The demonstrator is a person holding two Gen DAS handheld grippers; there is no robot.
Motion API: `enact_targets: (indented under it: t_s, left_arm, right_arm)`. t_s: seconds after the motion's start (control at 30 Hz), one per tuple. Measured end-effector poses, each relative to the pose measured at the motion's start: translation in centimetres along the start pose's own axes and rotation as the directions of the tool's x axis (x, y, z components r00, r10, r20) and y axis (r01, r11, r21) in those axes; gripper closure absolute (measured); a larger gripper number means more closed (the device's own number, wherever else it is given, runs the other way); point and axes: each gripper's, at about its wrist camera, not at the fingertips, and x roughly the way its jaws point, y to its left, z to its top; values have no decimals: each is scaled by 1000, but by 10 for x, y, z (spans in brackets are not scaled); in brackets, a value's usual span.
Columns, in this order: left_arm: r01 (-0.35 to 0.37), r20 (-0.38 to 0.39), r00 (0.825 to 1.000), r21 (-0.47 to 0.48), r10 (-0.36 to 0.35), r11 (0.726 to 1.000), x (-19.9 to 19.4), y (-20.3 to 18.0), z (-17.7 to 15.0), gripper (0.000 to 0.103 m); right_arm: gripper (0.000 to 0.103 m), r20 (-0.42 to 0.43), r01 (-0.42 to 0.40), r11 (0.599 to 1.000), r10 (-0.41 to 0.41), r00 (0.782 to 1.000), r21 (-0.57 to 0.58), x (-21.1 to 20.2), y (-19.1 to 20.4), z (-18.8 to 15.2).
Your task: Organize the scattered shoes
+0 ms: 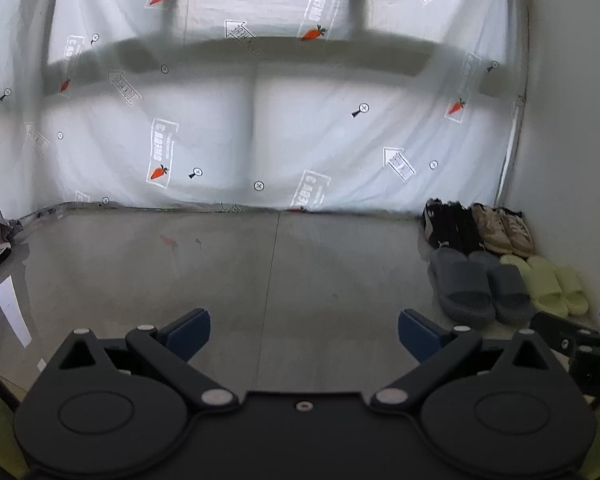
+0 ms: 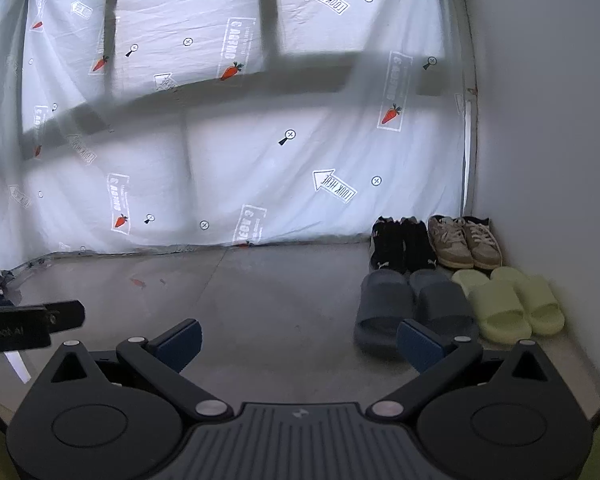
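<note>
Four pairs of shoes stand side by side in the right corner by the white wall. At the back are black sneakers (image 2: 400, 246) and beige sneakers (image 2: 462, 242). In front are grey slides (image 2: 412, 306) and pale green slides (image 2: 514, 306). The same pairs show in the left wrist view: black sneakers (image 1: 450, 226), beige sneakers (image 1: 502, 228), grey slides (image 1: 482, 290), green slides (image 1: 550, 284). My left gripper (image 1: 304, 336) is open and empty above bare floor. My right gripper (image 2: 298, 344) is open and empty, just short of the grey slides.
A white printed sheet (image 2: 228, 152) hangs along the back, down to the grey floor (image 1: 260, 264). A white wall (image 2: 540, 120) closes the right side. The right gripper's body shows at the right edge of the left wrist view (image 1: 580, 344).
</note>
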Motion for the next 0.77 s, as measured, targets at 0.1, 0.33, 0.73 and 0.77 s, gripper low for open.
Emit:
enact_targets:
  t_s: [0.1,0.33,0.73,0.77]
  left_arm:
    - [14,-8,1000,3,-14,1000,-6,4,-6,2]
    - [29,-20,999,5,-29,1000,-16,9,-17,2]
    - [30,-8,1000,17,-30,999,-25,13,-22,2]
    - [29,-8,1000,15,-29,999,-25,14,-22,2]
  right_arm:
    - [0,-8,6,1000,-6,1000,-7,-9,12,-7]
    - [0,-19,19,1000,-19,1000,-11,-23,23,-14]
    - [0,-20,10,1000,-10,1000,-15,-35,33,-22]
    - [0,-19,8,1000,-8,1000,-15,-35,33,-22]
